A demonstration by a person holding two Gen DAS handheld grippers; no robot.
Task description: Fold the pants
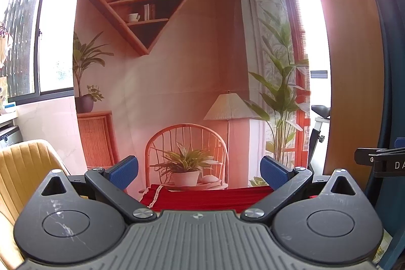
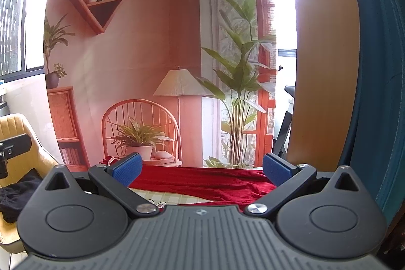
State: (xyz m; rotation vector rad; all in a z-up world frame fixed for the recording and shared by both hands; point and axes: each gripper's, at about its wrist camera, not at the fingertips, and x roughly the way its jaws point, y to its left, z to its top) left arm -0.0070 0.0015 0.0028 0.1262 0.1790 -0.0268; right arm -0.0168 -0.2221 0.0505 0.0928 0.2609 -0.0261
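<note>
The red pants (image 2: 202, 181) lie spread on the desk (image 2: 162, 196), low ahead of both tools; the left hand-held gripper (image 1: 198, 172) and the right hand-held gripper (image 2: 201, 171) are wide and hold nothing; I judge both should descend to one edge together, pinching only cloth, not the desk cover.

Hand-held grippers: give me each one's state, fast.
Left hand-held gripper: open, holding nothing.
Right hand-held gripper: open, holding nothing, red pants ahead.
</note>
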